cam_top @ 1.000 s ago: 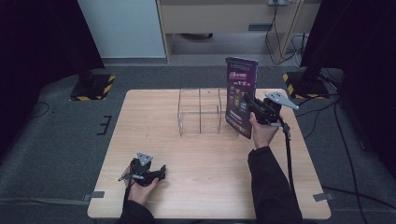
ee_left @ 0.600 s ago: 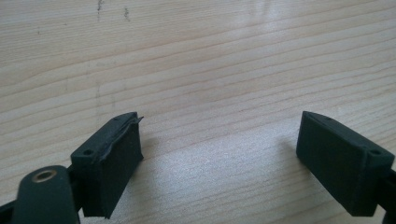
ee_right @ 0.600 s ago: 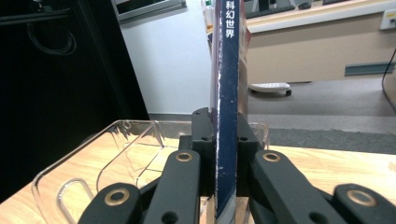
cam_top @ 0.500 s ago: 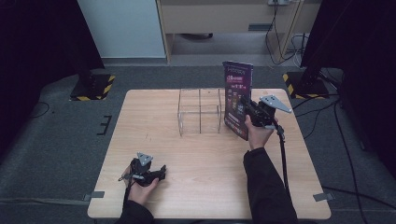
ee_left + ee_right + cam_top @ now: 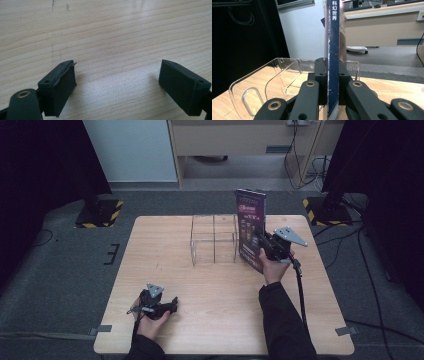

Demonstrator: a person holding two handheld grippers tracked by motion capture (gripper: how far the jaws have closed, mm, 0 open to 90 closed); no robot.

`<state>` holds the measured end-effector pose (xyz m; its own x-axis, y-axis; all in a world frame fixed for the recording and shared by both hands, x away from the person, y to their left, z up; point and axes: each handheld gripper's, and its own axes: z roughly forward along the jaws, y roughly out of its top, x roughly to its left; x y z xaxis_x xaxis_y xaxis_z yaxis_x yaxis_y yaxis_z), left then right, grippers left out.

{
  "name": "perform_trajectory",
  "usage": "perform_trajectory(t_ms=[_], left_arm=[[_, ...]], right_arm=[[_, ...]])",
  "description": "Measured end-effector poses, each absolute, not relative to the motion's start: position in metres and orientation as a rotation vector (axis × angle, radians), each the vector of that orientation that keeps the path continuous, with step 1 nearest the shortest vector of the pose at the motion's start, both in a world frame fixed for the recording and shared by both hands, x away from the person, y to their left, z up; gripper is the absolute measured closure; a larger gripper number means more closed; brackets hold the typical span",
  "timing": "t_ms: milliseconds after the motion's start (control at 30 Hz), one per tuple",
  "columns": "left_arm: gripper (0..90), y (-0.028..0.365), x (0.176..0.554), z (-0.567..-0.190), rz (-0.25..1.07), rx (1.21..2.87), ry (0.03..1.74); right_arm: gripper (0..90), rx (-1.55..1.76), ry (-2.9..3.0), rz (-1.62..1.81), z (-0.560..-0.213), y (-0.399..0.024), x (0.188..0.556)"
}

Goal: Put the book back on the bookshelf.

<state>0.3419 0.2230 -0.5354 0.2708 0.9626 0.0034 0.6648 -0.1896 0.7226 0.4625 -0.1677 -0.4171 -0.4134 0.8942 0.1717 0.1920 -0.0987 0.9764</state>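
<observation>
Magazine held upright beside the clear rack, not yet slotted in.

The right gripper is clenched on a thin magazine, its jaws pressing both sides of the dark spine, and holds it upright just right of the clear acrylic file rack on the counter. By my judgement the pickup is done; what remains is to carry the magazine over a compartment, lower it between the dividers and let go. The left gripper rests released near the counter's front edge, jaws wide with nothing between them.

Magazine top and bottom cropped
</observation>
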Motion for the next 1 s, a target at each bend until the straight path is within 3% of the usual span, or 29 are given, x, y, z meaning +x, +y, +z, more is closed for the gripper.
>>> perform_trajectory(t_ms=[1000], left_arm=[[13.0, 0.223, 0.342, -0.535, 0.629, 1.934, 1.465]], right_arm=[[81.6, 1.215, 1.79, 1.45, -0.422, -0.184, 0.434]])
